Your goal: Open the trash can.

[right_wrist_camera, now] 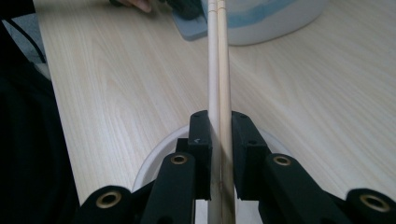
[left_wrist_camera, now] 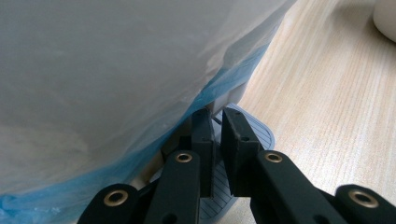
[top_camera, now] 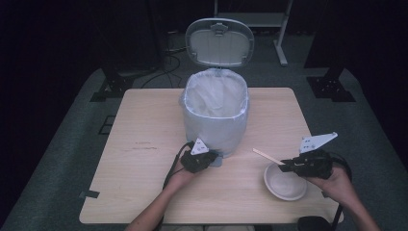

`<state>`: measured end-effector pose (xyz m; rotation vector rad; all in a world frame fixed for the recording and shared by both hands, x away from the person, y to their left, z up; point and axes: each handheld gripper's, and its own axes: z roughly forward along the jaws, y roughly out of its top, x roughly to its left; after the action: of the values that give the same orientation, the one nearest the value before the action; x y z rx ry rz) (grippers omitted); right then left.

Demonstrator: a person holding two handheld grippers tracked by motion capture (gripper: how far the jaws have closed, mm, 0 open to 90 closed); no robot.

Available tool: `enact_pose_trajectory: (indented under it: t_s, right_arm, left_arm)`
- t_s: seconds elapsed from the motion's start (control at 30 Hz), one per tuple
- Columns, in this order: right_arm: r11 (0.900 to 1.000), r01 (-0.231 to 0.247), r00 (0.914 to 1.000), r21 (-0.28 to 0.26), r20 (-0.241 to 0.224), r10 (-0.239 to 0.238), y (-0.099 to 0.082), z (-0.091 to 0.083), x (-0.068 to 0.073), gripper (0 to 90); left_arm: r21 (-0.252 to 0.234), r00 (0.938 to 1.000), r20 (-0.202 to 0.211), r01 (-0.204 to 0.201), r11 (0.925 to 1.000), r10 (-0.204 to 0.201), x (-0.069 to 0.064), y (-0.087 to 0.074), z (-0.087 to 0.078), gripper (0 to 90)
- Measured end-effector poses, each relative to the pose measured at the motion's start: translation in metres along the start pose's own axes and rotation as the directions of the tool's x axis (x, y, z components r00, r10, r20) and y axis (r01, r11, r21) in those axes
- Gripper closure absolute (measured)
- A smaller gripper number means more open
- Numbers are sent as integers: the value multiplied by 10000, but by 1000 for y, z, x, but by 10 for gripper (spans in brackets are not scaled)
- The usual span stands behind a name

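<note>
A white pedal bin (top_camera: 216,115) with a blue-edged liner stands mid-table, its lid (top_camera: 220,42) raised. My left gripper (top_camera: 206,159) rests shut at the bin's foot, its jaws close together on top of the ribbed pedal (left_wrist_camera: 259,133) beside the liner (left_wrist_camera: 116,70). My right gripper (top_camera: 289,165) is shut on a pair of wooden chopsticks (top_camera: 267,156) that point left toward the bin. It hovers over a white bowl (top_camera: 285,184). In the right gripper view the chopsticks (right_wrist_camera: 218,56) run straight out between the jaws of the gripper (right_wrist_camera: 219,121), above the bowl's rim (right_wrist_camera: 159,158).
The light wooden table (top_camera: 144,144) has open room left of the bin. A dark tape tab (top_camera: 89,194) sits at its front left corner. Black stands and cables are on the floor behind. The bowl's edge (left_wrist_camera: 385,18) lies to the right of the pedal.
</note>
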<state>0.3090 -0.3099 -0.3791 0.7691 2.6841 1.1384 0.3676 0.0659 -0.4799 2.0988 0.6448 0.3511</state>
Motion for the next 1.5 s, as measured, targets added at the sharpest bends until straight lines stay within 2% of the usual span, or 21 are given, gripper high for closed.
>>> enact_pose_trajectory:
  t_s: [0.47, 0.9, 1.5]
  right_arm:
    - [9997, 107, 9998, -213, 157, -104, 24, -29, -4, 792]
    - [9993, 346, 9990, -161, 282, -342, 57, -49, -6, 792]
    - [9981, 485, 9977, -383, 490, -467, 91, -75, -7, 793]
  left_arm:
    - [3, 10000, -3, -3, 10000, 3, 0, 0, 0, 838]
    - [-4, 10000, -4, 3, 10000, -3, 0, 0, 0, 838]
    - [33, 10000, -3, -5, 10000, 5, 0, 0, 0, 838]
